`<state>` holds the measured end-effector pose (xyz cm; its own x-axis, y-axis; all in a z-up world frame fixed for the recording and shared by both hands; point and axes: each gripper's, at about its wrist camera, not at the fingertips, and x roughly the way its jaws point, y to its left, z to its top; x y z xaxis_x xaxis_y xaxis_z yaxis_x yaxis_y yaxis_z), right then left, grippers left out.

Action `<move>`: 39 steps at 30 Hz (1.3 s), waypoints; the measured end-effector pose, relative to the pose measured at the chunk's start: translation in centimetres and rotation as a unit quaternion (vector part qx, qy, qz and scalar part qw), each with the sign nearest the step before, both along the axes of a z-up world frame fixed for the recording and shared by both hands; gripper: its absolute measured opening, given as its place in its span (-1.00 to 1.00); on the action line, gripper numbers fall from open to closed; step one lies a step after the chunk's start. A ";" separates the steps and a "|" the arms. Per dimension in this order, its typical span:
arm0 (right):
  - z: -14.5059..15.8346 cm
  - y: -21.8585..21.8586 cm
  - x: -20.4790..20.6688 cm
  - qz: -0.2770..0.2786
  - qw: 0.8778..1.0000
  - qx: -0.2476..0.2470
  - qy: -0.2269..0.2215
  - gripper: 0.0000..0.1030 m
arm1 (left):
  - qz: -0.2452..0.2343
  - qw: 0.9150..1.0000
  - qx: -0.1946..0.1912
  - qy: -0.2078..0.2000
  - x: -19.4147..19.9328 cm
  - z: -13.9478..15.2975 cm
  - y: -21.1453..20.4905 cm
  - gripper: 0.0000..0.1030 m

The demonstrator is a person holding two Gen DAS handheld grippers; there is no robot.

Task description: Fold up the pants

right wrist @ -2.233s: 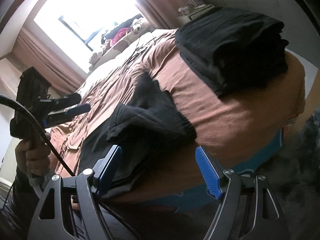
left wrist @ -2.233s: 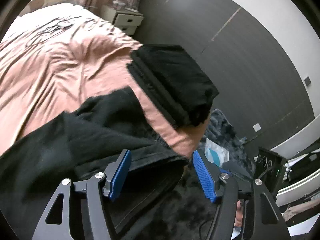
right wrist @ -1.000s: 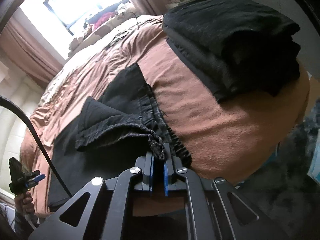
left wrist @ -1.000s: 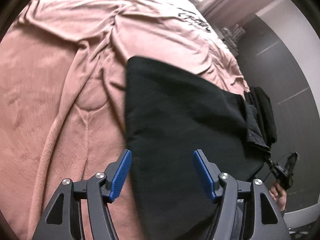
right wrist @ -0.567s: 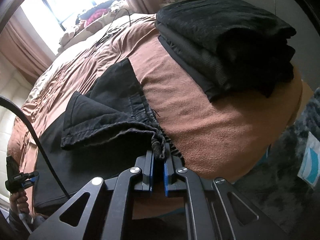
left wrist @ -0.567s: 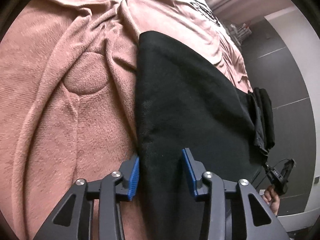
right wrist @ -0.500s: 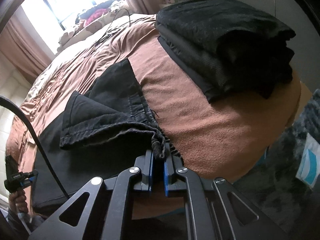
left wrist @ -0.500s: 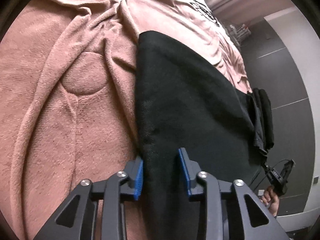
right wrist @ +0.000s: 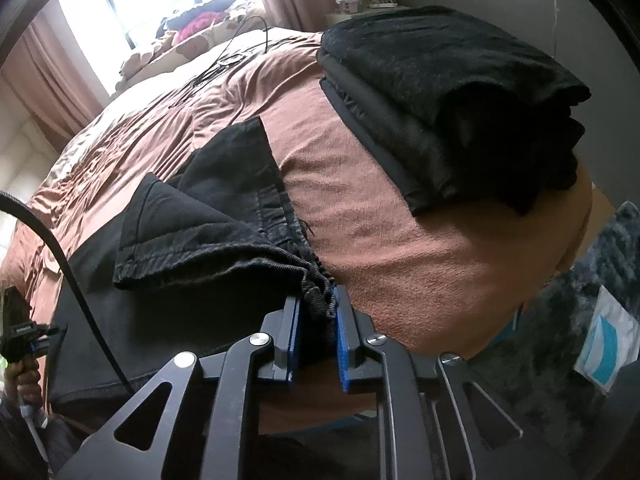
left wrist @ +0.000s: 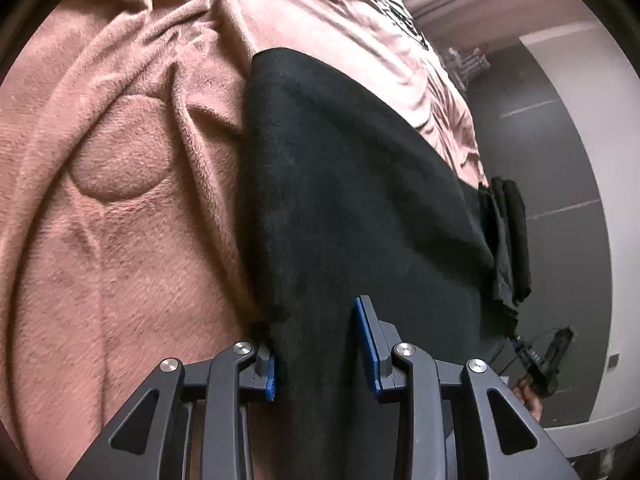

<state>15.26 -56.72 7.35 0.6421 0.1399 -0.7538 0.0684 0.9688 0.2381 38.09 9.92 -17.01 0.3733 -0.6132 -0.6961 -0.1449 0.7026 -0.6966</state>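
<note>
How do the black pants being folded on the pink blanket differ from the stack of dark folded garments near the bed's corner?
The black pants lie spread low and long across the pink blanket, only partly folded; the stack of dark folded garments is compact and layered high. The pants' waistband sits between the right gripper, whose jaws are opening; nothing touches the stack. Both are dark cloth on the same blanket.

Both the left gripper (left wrist: 320, 344) and right gripper (right wrist: 318, 332) have matte black, triangle-cutout linkage arms, silver round screws and ribbed blue pads. A thick black cable (right wrist: 60, 256) trails toward what seems a light cuff.
</note>
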 end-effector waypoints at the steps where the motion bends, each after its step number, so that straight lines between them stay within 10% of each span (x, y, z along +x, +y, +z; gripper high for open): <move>1: 0.0 -0.1 0.1 0.000 1.000 -0.001 0.001 -0.64 | 0.007 1.000 -0.012 0.003 0.2 -0.3 0.1 -0.35; 8: -1.2 -1.3 1.6 0.007 0.999 0.045 0.013 -0.15 | 0.010 0.999 0.028 -0.012 0.5 1.0 -1.0 -0.76; 39: -3.0 8.5 6.9 0.136 0.984 0.103 0.045 -0.57 | 0.102 0.992 0.045 -0.062 -5.9 6.6 13.1 -0.90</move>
